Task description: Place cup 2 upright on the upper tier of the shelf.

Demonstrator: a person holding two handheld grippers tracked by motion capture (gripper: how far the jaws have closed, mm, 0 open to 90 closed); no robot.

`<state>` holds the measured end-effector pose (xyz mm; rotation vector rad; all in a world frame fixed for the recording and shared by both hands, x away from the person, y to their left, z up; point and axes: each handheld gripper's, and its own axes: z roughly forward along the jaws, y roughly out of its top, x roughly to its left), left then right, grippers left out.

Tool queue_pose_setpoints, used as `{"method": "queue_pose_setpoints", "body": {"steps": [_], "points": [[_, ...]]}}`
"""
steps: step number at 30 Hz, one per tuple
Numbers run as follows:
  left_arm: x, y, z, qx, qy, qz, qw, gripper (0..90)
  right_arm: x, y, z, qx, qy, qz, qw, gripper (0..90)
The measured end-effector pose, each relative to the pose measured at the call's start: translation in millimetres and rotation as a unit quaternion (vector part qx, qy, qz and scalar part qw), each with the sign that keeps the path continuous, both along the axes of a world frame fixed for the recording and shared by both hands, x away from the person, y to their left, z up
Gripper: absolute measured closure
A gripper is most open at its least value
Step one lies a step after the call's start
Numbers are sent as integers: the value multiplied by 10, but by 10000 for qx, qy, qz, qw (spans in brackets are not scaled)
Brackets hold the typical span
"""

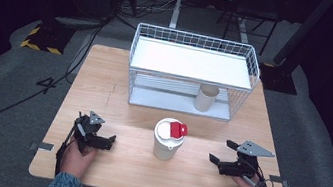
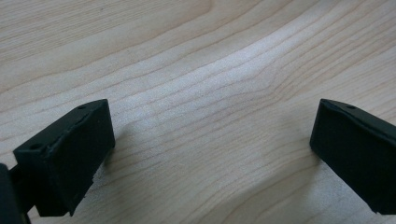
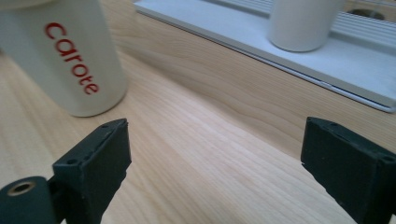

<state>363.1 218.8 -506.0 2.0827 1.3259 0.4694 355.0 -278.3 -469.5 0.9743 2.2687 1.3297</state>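
Note:
A cream travel mug [image 1: 167, 140] with a white lid and a red flip tab stands upright on the wooden table [image 1: 132, 169], between my two hands. Red lettering runs down the mug [image 3: 70, 56] in the right gripper view, at the upper left. My right gripper [image 1: 221, 153] rests low to the right of the mug, apart from it, jaws open with bare wood between them [image 3: 212, 168]. To the left of the mug my left gripper [image 1: 109, 141] lies near the table, its jaws [image 2: 212, 149] wide open over plain wood.
A white wire shelf rack [image 1: 190, 72] stands at the back of the table. A plain cream cup [image 1: 206, 98] sits on its lower tray, and this cup [image 3: 303, 23] appears beyond the right gripper. Dark floor, cables and stands surround the table.

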Motion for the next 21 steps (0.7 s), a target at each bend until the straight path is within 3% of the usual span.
{"method": "queue_pose_setpoints", "body": {"steps": [7,21], "points": [[0,0,0,-1,-1,-2,10000,4,-89,119,65,44,-91,443,9990,89],[-5,3,-1,-6,-7,13,10000,4,-231,352,235,174,-184,775,9967,78]]}}
